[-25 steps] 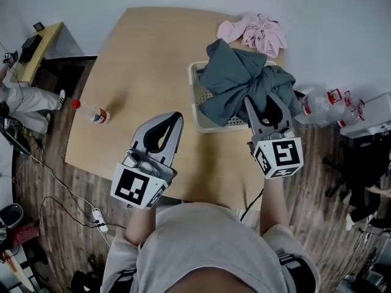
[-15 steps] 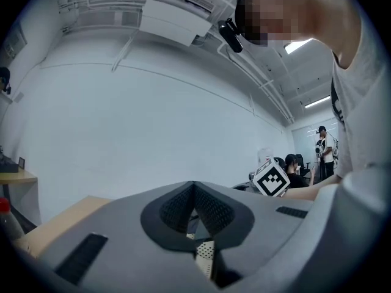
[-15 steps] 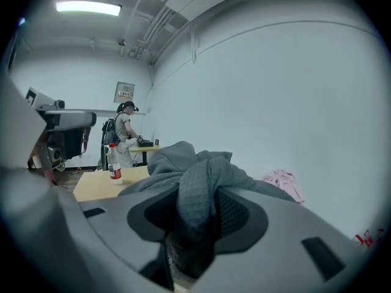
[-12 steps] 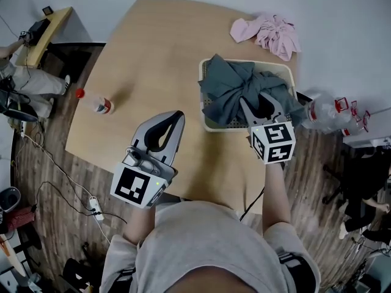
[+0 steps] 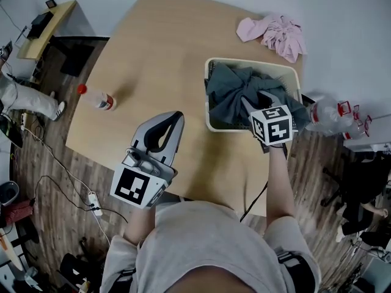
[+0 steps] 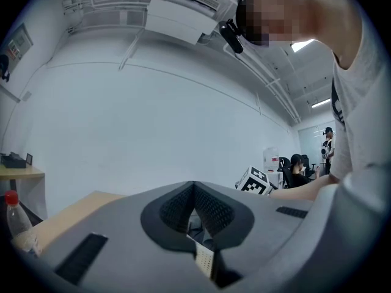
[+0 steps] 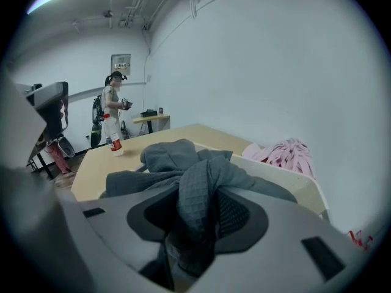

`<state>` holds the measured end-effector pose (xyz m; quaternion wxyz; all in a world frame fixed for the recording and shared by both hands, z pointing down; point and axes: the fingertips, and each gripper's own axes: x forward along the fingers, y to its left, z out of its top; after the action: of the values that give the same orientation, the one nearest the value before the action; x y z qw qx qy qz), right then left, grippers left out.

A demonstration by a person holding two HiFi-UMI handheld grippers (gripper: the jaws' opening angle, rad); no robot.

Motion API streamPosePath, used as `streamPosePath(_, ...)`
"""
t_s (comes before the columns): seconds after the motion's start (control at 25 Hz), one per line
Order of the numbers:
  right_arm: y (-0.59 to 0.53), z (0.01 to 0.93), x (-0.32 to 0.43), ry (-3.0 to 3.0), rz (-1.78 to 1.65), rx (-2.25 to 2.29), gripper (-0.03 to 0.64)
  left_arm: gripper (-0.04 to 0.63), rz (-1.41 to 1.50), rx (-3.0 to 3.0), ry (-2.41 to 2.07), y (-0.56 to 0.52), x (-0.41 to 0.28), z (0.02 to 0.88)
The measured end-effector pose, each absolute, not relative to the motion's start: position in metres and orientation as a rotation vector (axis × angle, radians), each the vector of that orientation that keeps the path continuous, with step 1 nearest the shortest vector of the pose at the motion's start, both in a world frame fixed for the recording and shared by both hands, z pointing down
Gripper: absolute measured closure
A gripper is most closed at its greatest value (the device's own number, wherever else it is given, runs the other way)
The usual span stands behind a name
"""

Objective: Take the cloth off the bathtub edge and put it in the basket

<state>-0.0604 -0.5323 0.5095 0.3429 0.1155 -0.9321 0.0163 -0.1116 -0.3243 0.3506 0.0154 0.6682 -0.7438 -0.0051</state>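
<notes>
The right gripper (image 5: 259,99) has come down with the grey cloth (image 5: 229,90). Most of the cloth now lies inside the basket (image 5: 256,61) at the far right of the table (image 5: 159,54); a second ago it was bunched above the rim. The jaws are still clamped on a fold, so I judge only the release remains. The left gripper (image 5: 174,116) waits at the near side, jaws together and empty.

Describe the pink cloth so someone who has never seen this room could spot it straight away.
Find the wooden table, then the cream basket near its right edge. Beyond the basket, at the table's far right corner, the pink cloth lies crumpled on the tabletop. The dark grey cloth, the only other one, is bunched in the basket.
</notes>
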Motion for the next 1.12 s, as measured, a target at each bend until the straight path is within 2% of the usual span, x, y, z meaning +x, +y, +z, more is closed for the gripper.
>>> streamPosePath(0.48,-0.530,0.575,-0.050,-2.078,0.078,0.233,0.442,0.597,-0.035,2.041,-2.322,-0.315,-0.120,0.357)
streamPosePath(0.8,-0.530,0.580,-0.047,-2.039,0.092,0.229,0.437,0.597,-0.030,2.041,-2.325,-0.306,-0.122,0.357)
streamPosePath(1.12,-0.525,0.566,-0.039,-2.055,0.058,0.273,0.403,0.597,-0.040,2.073,-2.317,-0.289,-0.125,0.353)
